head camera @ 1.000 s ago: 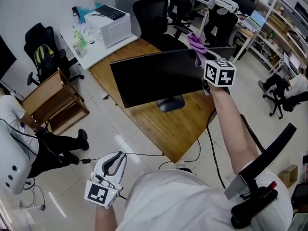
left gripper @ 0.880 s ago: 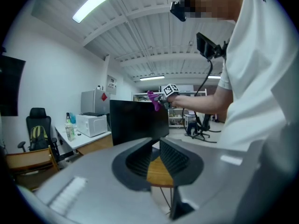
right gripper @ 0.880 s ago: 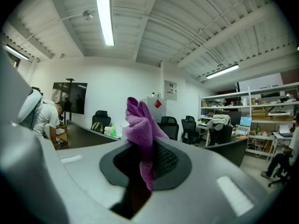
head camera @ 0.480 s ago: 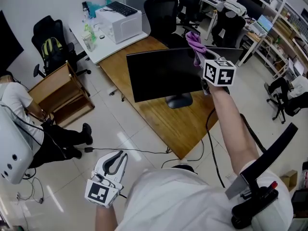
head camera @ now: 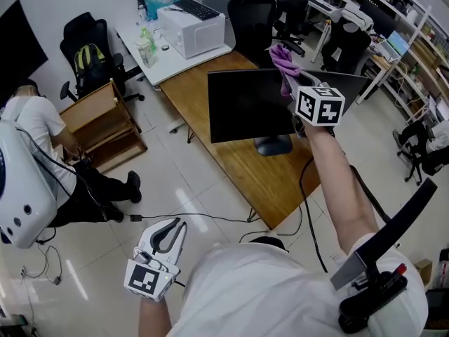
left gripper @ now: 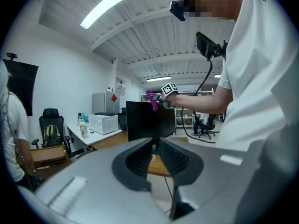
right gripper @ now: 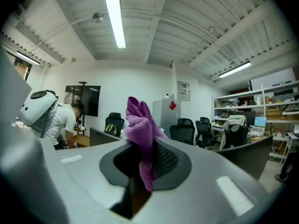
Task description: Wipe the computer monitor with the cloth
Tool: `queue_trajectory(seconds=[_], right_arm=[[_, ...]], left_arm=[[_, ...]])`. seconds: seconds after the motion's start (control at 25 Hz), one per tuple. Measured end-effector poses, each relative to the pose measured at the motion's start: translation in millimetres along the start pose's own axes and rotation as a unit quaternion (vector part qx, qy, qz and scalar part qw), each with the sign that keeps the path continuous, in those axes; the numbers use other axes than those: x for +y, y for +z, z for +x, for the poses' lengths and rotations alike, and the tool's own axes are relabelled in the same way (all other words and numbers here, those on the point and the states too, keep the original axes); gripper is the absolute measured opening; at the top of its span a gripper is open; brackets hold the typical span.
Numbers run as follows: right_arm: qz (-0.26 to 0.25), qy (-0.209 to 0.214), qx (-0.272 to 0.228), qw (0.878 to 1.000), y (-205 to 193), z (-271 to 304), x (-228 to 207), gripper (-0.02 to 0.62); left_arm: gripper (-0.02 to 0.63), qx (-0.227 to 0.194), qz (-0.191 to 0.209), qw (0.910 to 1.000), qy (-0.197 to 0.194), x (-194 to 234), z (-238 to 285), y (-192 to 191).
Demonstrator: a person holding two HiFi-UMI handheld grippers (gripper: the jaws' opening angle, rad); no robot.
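Note:
A black computer monitor [head camera: 254, 105] stands on a wooden table [head camera: 242, 167], its dark screen facing me; it also shows in the left gripper view [left gripper: 149, 120]. My right gripper [head camera: 293, 98] is raised at the monitor's top right edge and shut on a purple cloth [head camera: 283, 63], which bunches up between the jaws in the right gripper view [right gripper: 141, 129]. My left gripper [head camera: 165, 239] hangs low by my side, far from the monitor, jaws shut with nothing between them [left gripper: 156, 155].
A white side table [head camera: 181, 44] with a printer [head camera: 191, 31] and bottles stands behind the wooden table. Black office chairs [head camera: 256, 12] ring the far side. A seated person [head camera: 42, 146] and a wooden rack [head camera: 105, 125] are at left. Cables [head camera: 189, 220] cross the tiled floor.
The head view has shifted, so the monitor and table sit further right in frame. The right gripper stays at the monitor's top right edge with the cloth. The left gripper has not moved.

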State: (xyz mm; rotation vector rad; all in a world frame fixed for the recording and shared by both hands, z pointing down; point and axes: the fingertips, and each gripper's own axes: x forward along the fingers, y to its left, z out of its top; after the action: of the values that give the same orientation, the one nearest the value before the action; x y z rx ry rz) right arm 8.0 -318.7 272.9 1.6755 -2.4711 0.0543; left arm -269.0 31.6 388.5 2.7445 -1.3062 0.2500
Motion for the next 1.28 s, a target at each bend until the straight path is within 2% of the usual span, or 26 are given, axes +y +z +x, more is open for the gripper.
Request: queue_trajectory(seconds=[0.92,1.28], right_arm=[[-0.013,0.100,-0.007,0.995,14,41,119,0.048],[-0.023,0.139,-0.007,0.990,17,50,167,0.048]], left_arm=[[0.071,-0.007,-0.015,0.9966,0.080,12,-53,-7],[0.071,-0.005,-0.015,0.9953,0.095,18,-68,-13]])
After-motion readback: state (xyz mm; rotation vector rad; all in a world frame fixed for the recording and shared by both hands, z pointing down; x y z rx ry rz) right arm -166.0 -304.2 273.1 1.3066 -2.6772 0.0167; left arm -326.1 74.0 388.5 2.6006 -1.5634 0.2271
